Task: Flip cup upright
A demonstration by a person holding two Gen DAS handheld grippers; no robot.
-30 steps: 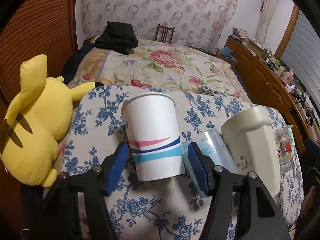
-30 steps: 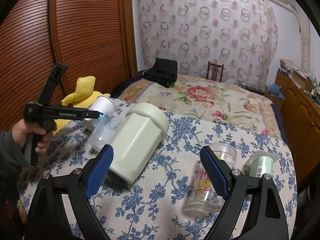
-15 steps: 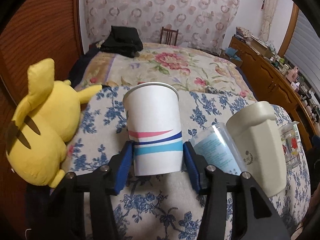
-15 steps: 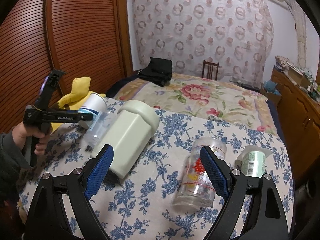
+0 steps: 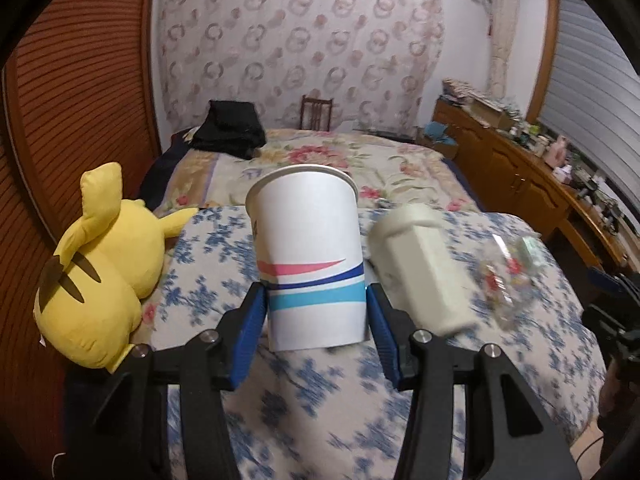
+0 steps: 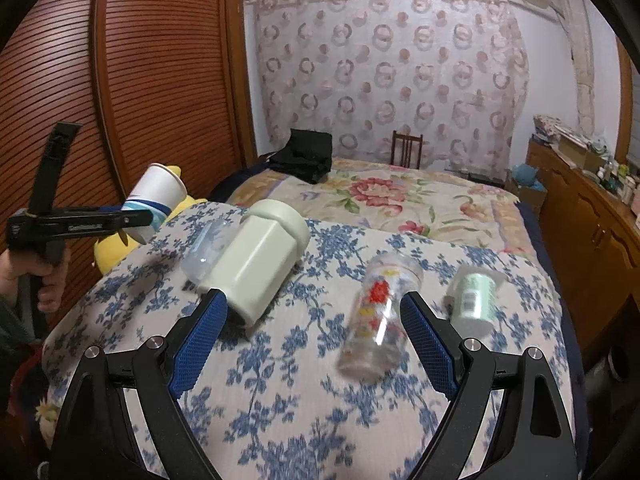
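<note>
My left gripper is shut on a white paper cup with pink and blue stripes, gripped near its base, mouth pointing up and away, lifted above the floral tablecloth. In the right wrist view the left gripper holds the cup tilted in the air at the table's left edge. My right gripper is open and empty, low over the table's near side.
A pale green jug lies on its side mid-table, with a clear cup beside it. A printed glass and a green cup lie to the right. A yellow plush toy sits at the left edge.
My left gripper closed on the paper cup and lifted it off the table, tilting it up. My right gripper stayed open and shifted slightly.
</note>
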